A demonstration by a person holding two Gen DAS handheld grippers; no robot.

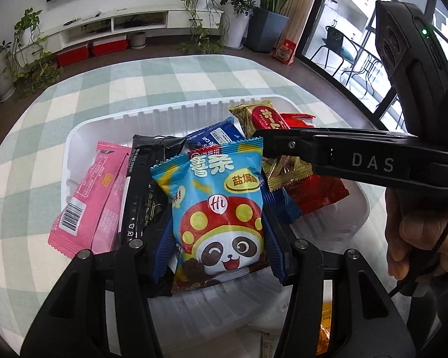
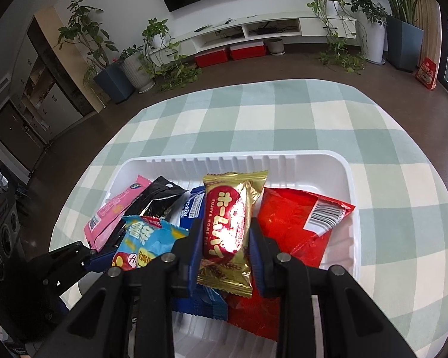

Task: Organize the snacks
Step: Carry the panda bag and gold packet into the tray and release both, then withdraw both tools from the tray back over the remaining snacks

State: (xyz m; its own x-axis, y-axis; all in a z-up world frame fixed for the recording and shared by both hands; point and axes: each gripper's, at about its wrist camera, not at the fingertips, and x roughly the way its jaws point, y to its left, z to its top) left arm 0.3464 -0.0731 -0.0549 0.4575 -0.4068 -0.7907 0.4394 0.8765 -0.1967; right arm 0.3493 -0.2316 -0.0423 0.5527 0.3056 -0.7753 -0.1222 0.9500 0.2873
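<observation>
1. Left wrist view: left claw is clamped on the blue panda snack bag, pads pressing both long edges. The bag's long axis runs along the fingers, pointing away from the camera.
2. Landmark is the white tray. The blue bag hangs over the tray's near middle, above the black packet and a dark blue packet. The pink packet lies at the tray's left side.
3. Right wrist view: right claw is closed on the gold-and-red pie snack, gripped across its width, long axis along the fingers. It hangs over the tray's middle, with the red packet lying in the tray's right half.
4. Key relation: both claws sit over the tray, side by side, right claw's finger crossing just right of the blue bag. Neither snack rests on the pile yet, as far as I can judge.
5. Likely next: release down into the tray. Risk: claws are near each other, could bump.
6. The tray sits on the checked counter.
</observation>
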